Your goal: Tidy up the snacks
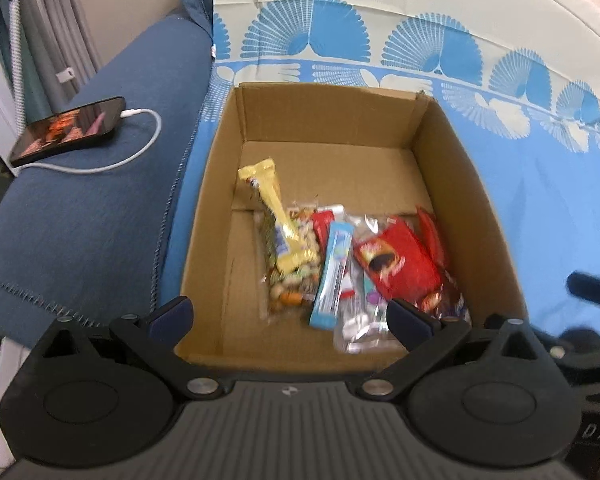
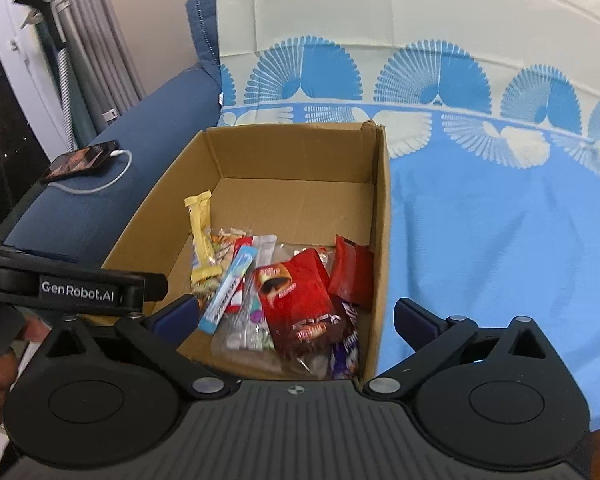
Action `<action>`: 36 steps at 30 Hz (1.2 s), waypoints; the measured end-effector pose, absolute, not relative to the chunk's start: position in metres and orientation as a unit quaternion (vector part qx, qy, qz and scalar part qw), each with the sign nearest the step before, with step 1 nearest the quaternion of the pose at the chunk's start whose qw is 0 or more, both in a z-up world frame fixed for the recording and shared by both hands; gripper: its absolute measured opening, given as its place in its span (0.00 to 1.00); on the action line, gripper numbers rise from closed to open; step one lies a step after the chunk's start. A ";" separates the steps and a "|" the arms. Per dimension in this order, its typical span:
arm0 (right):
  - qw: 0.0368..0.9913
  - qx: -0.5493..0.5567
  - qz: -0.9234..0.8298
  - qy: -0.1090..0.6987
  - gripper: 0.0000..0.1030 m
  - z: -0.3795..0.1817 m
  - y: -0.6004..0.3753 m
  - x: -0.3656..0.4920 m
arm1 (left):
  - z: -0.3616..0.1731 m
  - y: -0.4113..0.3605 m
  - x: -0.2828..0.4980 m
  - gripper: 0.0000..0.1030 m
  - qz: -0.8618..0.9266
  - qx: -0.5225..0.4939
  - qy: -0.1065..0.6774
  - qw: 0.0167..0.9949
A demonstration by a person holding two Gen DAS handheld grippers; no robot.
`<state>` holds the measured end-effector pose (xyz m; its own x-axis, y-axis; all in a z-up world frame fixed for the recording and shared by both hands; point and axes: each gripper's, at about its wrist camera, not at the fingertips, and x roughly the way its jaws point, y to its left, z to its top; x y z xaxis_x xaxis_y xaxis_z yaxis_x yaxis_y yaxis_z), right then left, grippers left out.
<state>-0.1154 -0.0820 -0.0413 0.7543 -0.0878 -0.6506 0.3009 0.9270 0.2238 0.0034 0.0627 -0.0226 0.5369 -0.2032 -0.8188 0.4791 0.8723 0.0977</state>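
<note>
Both tools, left (image 1: 288,314) and right (image 2: 296,316), are gaping empty; we are hovering above the box (image 1: 328,114), snacks (image 1: 340,256) heaped at six o'clock inside, apparently dropped there together.

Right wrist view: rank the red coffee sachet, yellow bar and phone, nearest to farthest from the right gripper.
1. Red coffee sachet, in the box, just ahead of the right gripper.
2. Yellow bar, deeper in the box, left.
3. Phone, outside, far left on the blue armrest.

"GenRobot.AI" stands in white on the left gripper (image 2: 76,290) — snack wrappers' print too blurred.
</note>
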 end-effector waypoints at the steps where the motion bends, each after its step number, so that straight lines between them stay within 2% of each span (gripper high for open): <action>1: 0.925 0.153 -0.109 0.330 1.00 -0.040 -0.078 -0.122 | -0.022 0.065 -0.003 1.00 -0.194 0.160 0.435 0.865; 13: 0.938 0.117 -0.136 0.295 1.00 -0.025 -0.054 -0.166 | -0.007 0.089 -0.054 1.00 -0.171 0.155 0.418 0.879; 22: 0.944 0.100 -0.128 0.287 1.00 -0.019 -0.041 -0.182 | -0.008 0.090 -0.076 1.00 -0.180 0.194 0.412 0.872; 36: 0.942 0.106 -0.131 0.290 1.00 -0.021 -0.039 -0.187 | -0.012 0.092 -0.080 1.00 -0.177 0.193 0.409 0.874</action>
<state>-0.1872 -0.0395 -0.0206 0.7978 -0.1846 -0.5740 0.3079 0.9432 0.1246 -0.0798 0.0917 -0.0120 0.6033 -0.1511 -0.7830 0.4670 0.8628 0.1934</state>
